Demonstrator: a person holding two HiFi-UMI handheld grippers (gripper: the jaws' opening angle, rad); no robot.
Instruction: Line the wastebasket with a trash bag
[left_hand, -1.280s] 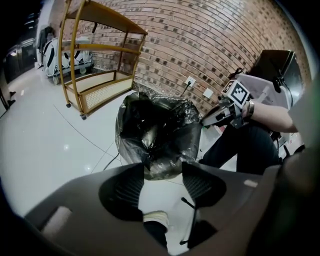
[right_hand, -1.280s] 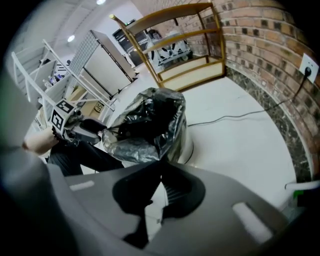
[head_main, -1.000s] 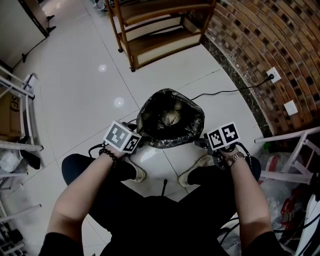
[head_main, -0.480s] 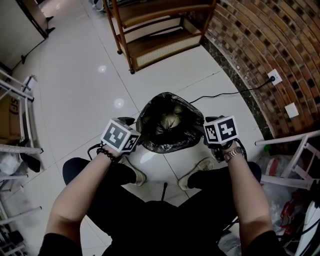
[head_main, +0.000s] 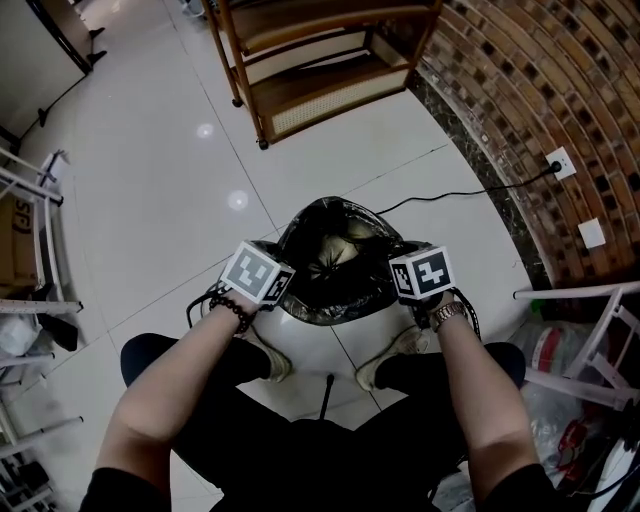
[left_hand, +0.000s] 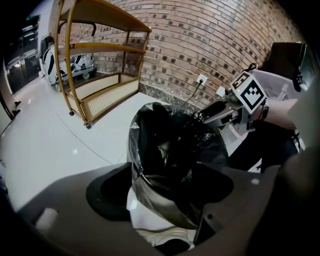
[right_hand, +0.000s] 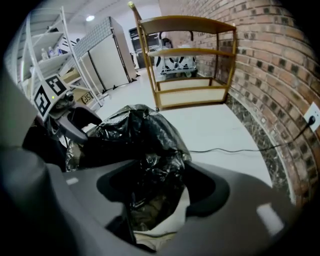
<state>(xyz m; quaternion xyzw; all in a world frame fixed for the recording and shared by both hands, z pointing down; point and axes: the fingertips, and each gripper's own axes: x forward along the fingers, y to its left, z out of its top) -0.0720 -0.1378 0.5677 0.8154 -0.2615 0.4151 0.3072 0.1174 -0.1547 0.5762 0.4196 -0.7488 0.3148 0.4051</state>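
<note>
A white wastebasket (head_main: 300, 335) stands on the floor between the person's feet, with a crinkled black trash bag (head_main: 335, 265) draped over its mouth. My left gripper (head_main: 283, 298) is at the bag's left rim and my right gripper (head_main: 393, 290) at its right rim. In the left gripper view the jaws (left_hand: 165, 192) stand wide around the bag's folded edge (left_hand: 170, 145) and the white wall (left_hand: 137, 205). The right gripper view shows the same: jaws (right_hand: 160, 192) apart, bag (right_hand: 135, 130) and the basket's rim (right_hand: 172, 212) between them. Neither pair presses on the bag.
A wooden shelf unit (head_main: 310, 60) stands beyond the basket. A brick wall (head_main: 540, 110) with an outlet (head_main: 558, 160) and a black cable (head_main: 450, 190) runs along the right. White racks (head_main: 30, 200) are at the left, and plastic bags (head_main: 560, 370) at the right.
Both grippers have closed in on the basket from either side, the right one more, and now sit lower at the bag's rim. Their jaws look a little wider.
</note>
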